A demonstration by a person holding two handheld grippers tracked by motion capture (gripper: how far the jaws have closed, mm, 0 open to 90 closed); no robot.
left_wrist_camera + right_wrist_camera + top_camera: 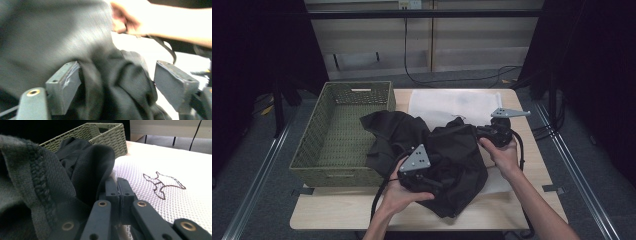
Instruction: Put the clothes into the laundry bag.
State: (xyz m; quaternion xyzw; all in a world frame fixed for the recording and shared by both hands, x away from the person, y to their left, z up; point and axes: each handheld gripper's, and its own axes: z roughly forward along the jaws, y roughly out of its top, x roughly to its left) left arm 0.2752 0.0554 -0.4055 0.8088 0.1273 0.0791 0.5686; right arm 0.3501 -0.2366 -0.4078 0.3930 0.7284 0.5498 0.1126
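Note:
A black garment (457,150) lies crumpled on a white mesh bag (452,102) in the middle of the table. My left gripper (438,183) is at the garment's near side. In the left gripper view its jaws (117,75) stand wide apart with a fold of the black cloth (120,87) between them; the right-hand pad is clear of the fabric. My right gripper (481,131) is at the garment's right edge, with its jaws (118,183) pressed together where the black cloth (82,162) meets the mesh (175,170). Whether fabric is pinched there I cannot tell.
An empty green wicker basket (312,145) stands at the table's left, and the garment touches its right wall. Bare wood (337,210) shows along the table's front edge. The mesh bag carries a small dark outline drawing (163,183). Cables trail from both grippers.

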